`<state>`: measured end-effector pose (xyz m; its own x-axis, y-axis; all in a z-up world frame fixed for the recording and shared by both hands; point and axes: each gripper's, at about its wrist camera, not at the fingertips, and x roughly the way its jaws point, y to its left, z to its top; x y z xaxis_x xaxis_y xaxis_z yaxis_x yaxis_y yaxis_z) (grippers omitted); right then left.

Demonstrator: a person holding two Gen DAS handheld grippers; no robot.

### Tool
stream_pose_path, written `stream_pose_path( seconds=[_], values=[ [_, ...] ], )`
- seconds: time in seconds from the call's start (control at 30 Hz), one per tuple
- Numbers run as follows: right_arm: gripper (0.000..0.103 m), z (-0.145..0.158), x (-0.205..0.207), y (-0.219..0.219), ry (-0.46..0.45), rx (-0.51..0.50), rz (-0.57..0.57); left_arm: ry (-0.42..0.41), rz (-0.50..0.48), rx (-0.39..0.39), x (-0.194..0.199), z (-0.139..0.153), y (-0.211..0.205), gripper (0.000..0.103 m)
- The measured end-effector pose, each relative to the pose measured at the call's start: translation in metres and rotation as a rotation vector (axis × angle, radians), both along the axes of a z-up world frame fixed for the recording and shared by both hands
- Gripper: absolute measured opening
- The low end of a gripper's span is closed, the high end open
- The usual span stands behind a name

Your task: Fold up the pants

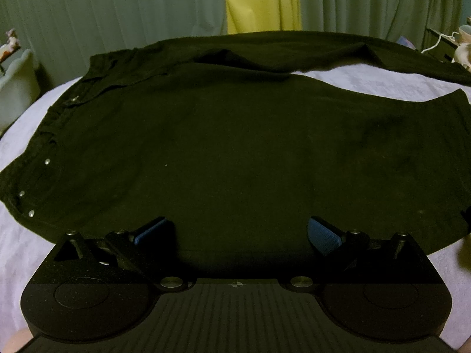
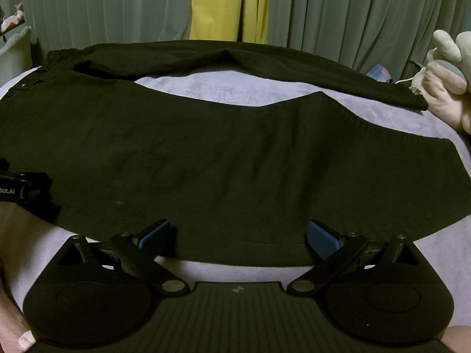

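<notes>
Black pants (image 1: 220, 147) lie spread flat on a pale lilac bed cover (image 1: 368, 79), waistband with metal studs at the left, the two legs running right with a gap of cover between them. My left gripper (image 1: 237, 232) is open and empty, its blue pads (image 1: 322, 232) over the near edge of the near leg close to the waist. My right gripper (image 2: 238, 234) is open and empty over the near edge of the same leg (image 2: 235, 158), further toward the hem. The left gripper's body (image 2: 17, 189) shows at the right wrist view's left edge.
Green curtains (image 2: 88, 8) with a yellow panel (image 2: 217, 6) hang behind the bed. A plush toy (image 2: 447, 79) lies at the bed's far right. A pale green container (image 1: 17, 88) stands at the left. A white cable (image 1: 438, 44) runs at the far right.
</notes>
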<state>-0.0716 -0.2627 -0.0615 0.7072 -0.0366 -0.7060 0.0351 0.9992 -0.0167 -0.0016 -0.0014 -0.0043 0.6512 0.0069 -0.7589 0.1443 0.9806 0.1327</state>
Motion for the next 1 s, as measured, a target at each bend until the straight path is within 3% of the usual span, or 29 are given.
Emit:
stream_pose_path(
  seconds=[1.0],
  values=[
    [0.099, 0.0005, 0.0015, -0.0021, -0.003, 0.024, -0.011, 0.005, 0.002, 0.001, -0.001, 0.0005, -0.0008, 0.103]
  ],
)
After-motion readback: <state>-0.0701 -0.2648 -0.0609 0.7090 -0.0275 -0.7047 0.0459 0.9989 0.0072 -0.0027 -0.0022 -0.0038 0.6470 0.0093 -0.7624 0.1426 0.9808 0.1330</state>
